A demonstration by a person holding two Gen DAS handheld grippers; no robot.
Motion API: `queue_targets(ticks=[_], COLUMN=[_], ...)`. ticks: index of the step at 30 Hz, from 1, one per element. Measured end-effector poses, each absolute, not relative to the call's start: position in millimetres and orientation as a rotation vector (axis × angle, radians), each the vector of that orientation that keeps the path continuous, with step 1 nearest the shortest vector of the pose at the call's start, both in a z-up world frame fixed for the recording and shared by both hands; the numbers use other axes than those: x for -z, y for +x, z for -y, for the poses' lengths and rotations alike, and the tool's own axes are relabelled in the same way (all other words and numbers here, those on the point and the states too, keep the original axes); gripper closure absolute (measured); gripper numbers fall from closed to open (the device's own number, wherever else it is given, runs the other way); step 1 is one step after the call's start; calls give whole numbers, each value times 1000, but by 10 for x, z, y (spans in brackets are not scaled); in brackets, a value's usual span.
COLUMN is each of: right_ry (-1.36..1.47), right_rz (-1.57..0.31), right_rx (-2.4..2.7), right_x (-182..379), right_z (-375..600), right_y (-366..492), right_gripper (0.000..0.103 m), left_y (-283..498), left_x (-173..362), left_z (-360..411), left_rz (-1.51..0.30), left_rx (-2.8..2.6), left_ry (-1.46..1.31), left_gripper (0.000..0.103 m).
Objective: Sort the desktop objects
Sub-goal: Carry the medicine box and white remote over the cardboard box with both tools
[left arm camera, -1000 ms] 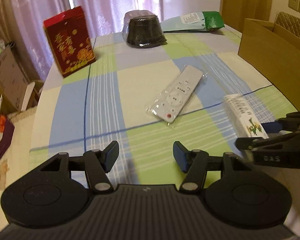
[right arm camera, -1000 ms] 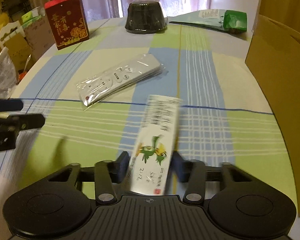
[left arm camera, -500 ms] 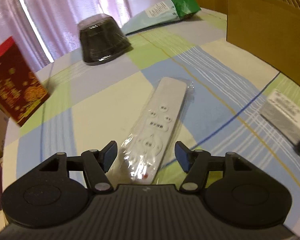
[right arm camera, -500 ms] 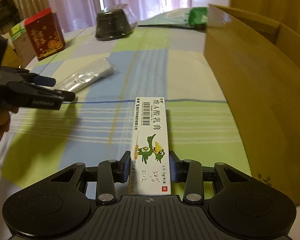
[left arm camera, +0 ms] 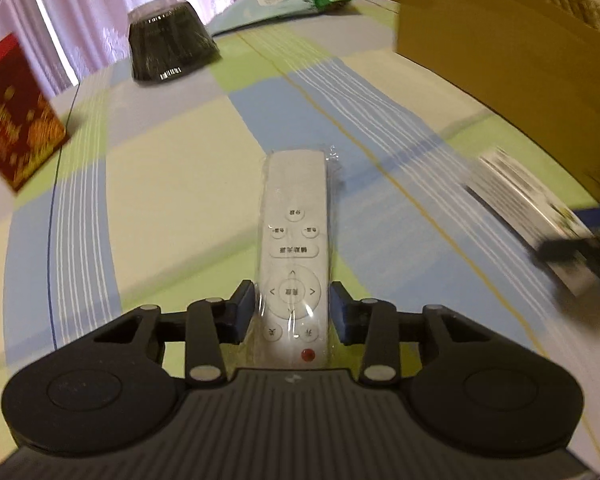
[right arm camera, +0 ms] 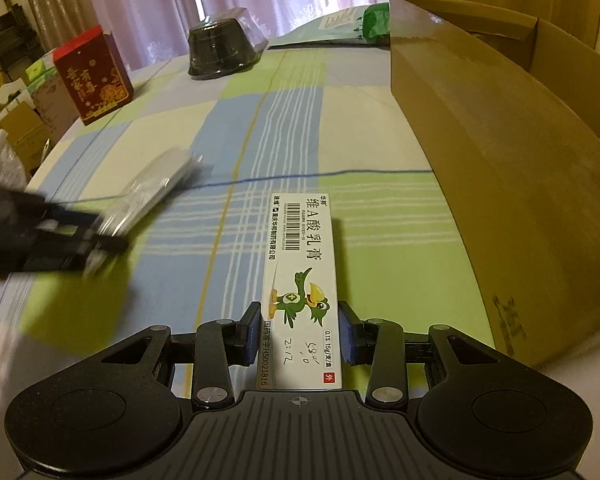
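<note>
Right wrist view: a checked cloth covers the table [right arm camera: 172,140], and a tall cardboard box [right arm camera: 480,152] stands open-topped along its right side, likely the bin for sorted things. At the far edge sit a red carton [right arm camera: 94,74], a dark wrapped bowl [right arm camera: 224,50] and a green-ended pouch [right arm camera: 340,26], all well apart from the work. The right gripper [right arm camera: 300,334] is narrowed onto a long ointment carton [right arm camera: 300,284], pads against its near end, so the carton points away along the fingers, just left of the box.

Left wrist view: the left gripper [left arm camera: 292,310] grips a bagged white remote [left arm camera: 294,248] the same way, by its button end. I cannot tell whether either thing is clear of the cloth.
</note>
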State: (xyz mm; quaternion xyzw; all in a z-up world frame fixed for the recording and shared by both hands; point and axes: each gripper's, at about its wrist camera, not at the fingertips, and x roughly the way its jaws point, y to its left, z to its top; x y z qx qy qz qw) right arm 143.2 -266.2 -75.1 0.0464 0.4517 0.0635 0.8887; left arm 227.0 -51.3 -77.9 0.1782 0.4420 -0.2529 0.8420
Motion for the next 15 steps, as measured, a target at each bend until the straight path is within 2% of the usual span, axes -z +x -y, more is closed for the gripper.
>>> queue_targets(ticks=[4, 6, 7, 15], right_ry=[84, 85, 82, 93], right_rz=[-946, -949, -948, -941], right_rx=[-144, -146, -147, -139], right_x=[745, 754, 754, 754], right_z=[2671, 2683, 2687, 2742], right_y=[1253, 1181, 1152, 1102], right_gripper=[65, 65, 65, 65], left_y=[1764, 1634, 1624, 1945], left_x=[753, 722, 711, 759], left_z=[488, 506, 535, 796], left_rz=[-948, -930, -919, -891], left_rx=[509, 490, 483, 480], left_ry=[355, 350, 354, 415], left_gripper=[65, 46, 43, 44])
